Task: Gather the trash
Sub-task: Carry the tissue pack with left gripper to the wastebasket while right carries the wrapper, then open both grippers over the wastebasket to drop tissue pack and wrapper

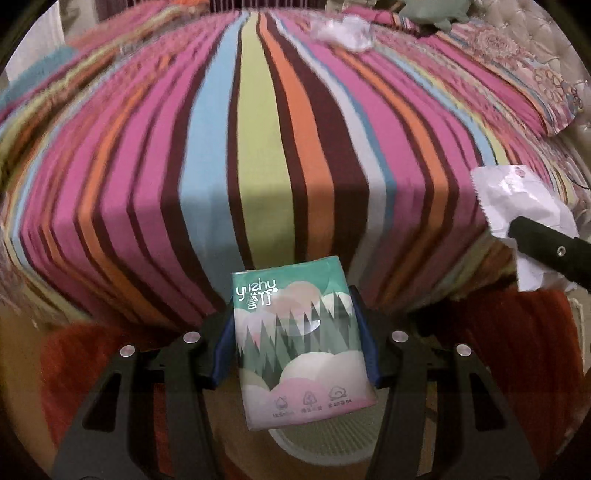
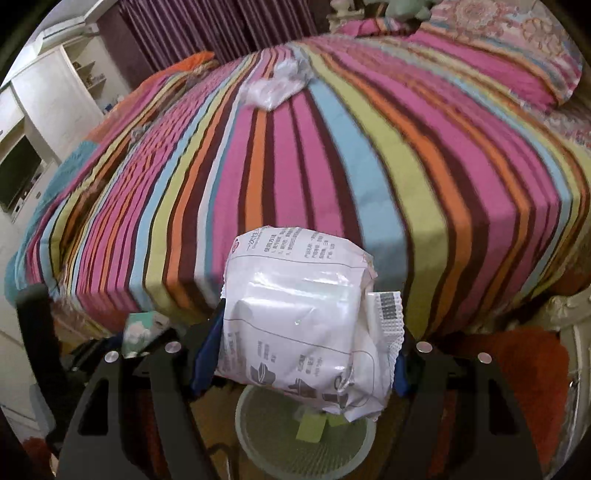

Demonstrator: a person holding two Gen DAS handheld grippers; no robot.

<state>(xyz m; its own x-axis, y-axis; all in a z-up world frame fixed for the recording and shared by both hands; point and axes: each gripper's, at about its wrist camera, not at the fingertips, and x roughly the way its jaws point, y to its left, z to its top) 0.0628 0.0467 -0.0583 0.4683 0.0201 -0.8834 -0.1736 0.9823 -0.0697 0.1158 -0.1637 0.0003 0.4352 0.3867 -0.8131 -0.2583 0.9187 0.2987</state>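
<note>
Risk of missed drops: left gripper (image 1: 295, 343) clamped on green printed tissue pack (image 1: 301, 347), right gripper (image 2: 299, 354) on crumpled white plastic wrapper (image 2: 303, 332) (slack, overhanging), both above round pale mesh bin (image 2: 295, 439); early release overshoots rim.

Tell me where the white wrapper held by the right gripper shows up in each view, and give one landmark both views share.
Left wrist view: the white wrapper is at the right edge, with a black finger of the right gripper across it.
Right wrist view: the white wrapper fills the lower middle, clamped between the blue pads, above the mesh bin.
Shared landmark: the crumpled clear plastic on the far part of the striped bed.
</note>
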